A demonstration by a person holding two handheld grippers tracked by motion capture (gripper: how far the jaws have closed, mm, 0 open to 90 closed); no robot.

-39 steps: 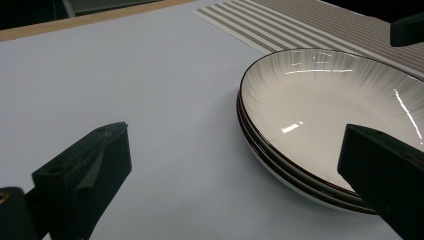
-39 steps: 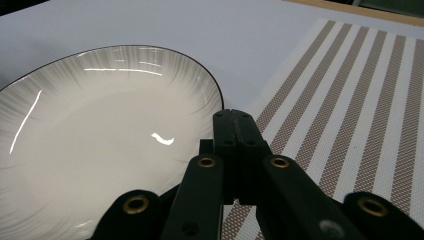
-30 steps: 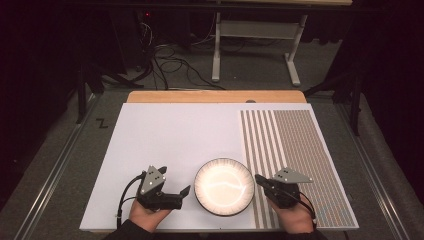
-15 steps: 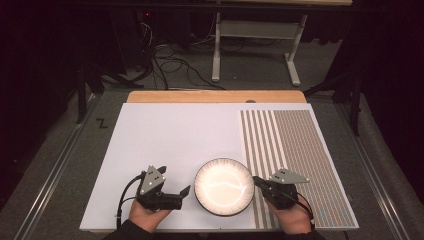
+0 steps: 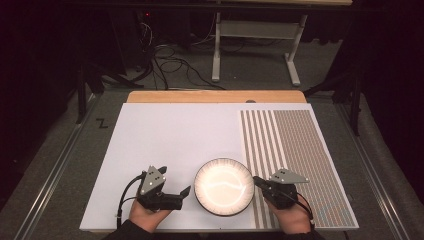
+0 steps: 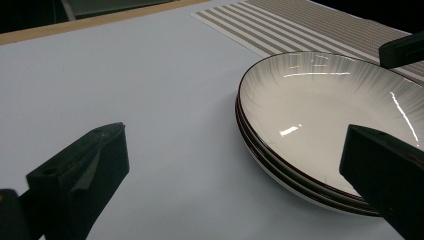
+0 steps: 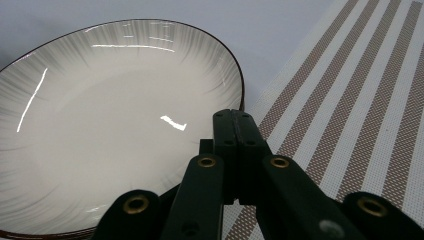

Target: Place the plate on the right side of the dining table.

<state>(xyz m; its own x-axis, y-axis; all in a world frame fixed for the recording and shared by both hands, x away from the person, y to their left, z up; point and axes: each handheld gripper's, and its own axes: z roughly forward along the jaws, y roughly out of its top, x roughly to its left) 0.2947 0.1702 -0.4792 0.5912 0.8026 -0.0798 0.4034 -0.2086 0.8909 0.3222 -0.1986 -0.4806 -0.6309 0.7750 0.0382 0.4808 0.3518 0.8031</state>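
Left gripper (image 5: 186, 192) lies low left of the plates (image 5: 224, 186), jaws wide apart; right gripper (image 5: 256, 181), jaws together, touches their right rim.

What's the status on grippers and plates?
Left gripper open, just left of the stacked plates. Right gripper shut at their right rim, gripping nothing. White mat around them bare.

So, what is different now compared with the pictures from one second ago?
Very little. The right gripper crept slightly left, its shut jaws now at the rim of the stacked white shallow plates with dark rims. The left gripper stayed open beside the plates, and the plates and the white mat with brown stripes stayed put.
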